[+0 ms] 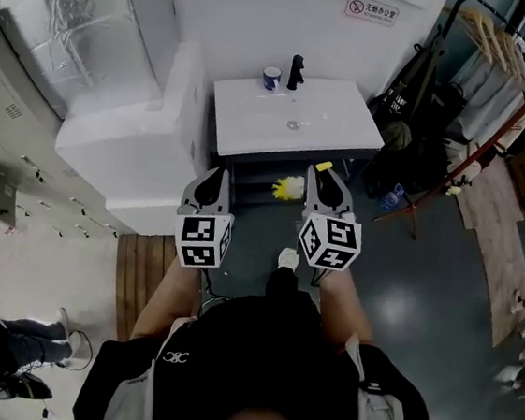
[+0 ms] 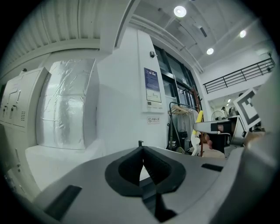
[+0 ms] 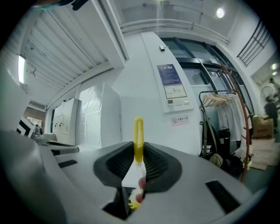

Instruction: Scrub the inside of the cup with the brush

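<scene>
Head view shows the white washbasin [image 1: 291, 123] well ahead of both tongs, across a stretch of dark floor, so I judge that no scrubbing has begun. A bulky white cabinet [image 1: 128, 147] stands close on the outer side of the left tongs [image 1: 214, 176]. Swinging wide on that side could knock the tongs against its corner.

The left tongs are fully closed with nothing between the jaws. If they reach the basin like that, they will push the cup [image 1: 272, 78] rather than take it. The cup stands at the basin's back edge, far ahead and roughly between the lines of the two tongs. It is just beside the black tap [image 1: 296, 72], so a shove could tip it against the tap or into the bowl.

The right tongs [image 1: 328, 176] are clamped on the brush [image 3: 138, 140] by its thin yellow handle. The handle's loop pokes forward past the tips, and the yellow bristles hang below and to the inner side. With the handle leading, the bristles will likely not enter the cup unless the wrist turns. Such a narrow grip may also let the brush swivel once it is pressed against the cup wall.
</scene>
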The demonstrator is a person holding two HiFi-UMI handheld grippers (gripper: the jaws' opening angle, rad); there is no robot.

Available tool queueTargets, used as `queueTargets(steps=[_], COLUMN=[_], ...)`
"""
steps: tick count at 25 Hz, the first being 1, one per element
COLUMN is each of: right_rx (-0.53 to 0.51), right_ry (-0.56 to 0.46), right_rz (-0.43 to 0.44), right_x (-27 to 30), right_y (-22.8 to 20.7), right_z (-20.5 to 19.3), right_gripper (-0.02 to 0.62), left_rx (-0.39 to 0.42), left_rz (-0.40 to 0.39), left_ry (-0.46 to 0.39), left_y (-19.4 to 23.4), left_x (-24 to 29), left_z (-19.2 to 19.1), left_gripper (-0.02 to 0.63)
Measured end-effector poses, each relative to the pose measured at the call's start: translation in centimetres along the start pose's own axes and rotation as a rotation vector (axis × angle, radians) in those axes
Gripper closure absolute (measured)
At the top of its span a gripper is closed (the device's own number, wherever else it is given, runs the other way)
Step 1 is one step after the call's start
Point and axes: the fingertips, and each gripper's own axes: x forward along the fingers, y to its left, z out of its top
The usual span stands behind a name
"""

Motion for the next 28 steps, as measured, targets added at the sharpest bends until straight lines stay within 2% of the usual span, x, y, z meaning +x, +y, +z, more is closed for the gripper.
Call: queueTargets(steps=[5,15,23,28], right_rx=[0.015,0.042,0.047,0.052], right_ry=[-0.003,-0.008,0.013,0.025], right_rz=[0.043,0.090,0.103,0.092], right_x=[7.1,20.1,27.0,30.3], right_y=[-3.9,-13.9,-20.3,-23.0], right_z=[-0.2,1.8,2.3,2.1], right_gripper=[0.523,0.523,0.523,0.523], left_rx=[0.002,0.017,0.005,0.000], left_rz=[0.037,0.066,0.075,0.076], left_ry=[0.006,0.013,0.026,0.054], left_y=[0.6,-1.0,-3.0,-3.2], left_x=[7.7,23.4,32.6,36.7], left_z=[0.5,4.4,5.7,4.9], left_gripper=[0.591,0.591,0.591,0.591])
